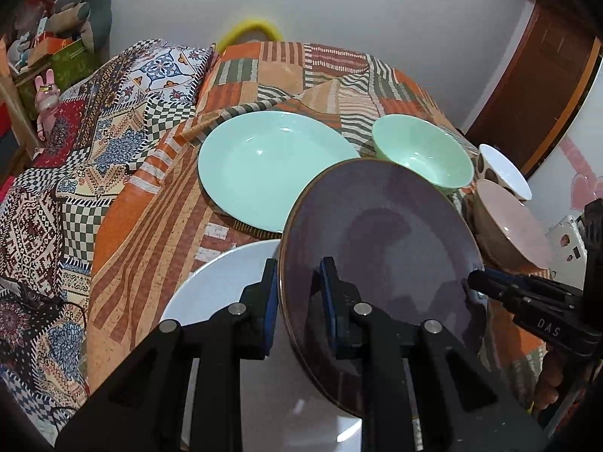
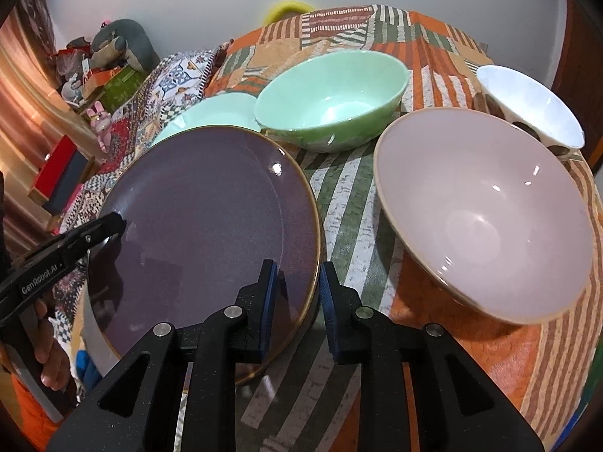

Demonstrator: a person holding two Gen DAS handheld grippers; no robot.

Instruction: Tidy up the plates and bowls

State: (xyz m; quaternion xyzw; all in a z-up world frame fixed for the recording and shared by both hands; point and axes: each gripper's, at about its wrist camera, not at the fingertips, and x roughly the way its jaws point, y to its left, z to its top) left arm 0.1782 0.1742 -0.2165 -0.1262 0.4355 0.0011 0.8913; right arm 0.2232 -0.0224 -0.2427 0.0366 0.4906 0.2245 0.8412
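Observation:
A dark purple plate (image 1: 380, 241) (image 2: 207, 226) with a brown rim hangs tilted above the table, held from both sides. My left gripper (image 1: 298, 301) is shut on its near-left rim, one pad under and one on top. It shows in the right wrist view as a black finger pair (image 2: 118, 222) on the plate's left edge. My right gripper (image 2: 297, 301) is shut on the plate's right rim, and its tip (image 1: 473, 286) shows in the left wrist view. Under the purple plate lies a white plate (image 1: 222, 301), partly covered.
On the patterned tablecloth (image 1: 150, 226) sit a mint plate (image 1: 264, 165) (image 2: 211, 113), a green bowl (image 1: 422, 154) (image 2: 331, 101), a pink bowl (image 1: 508, 226) (image 2: 482, 211) and a white spotted bowl (image 1: 501, 169) (image 2: 527, 109). Clutter and toys (image 1: 49, 94) stand at the far left.

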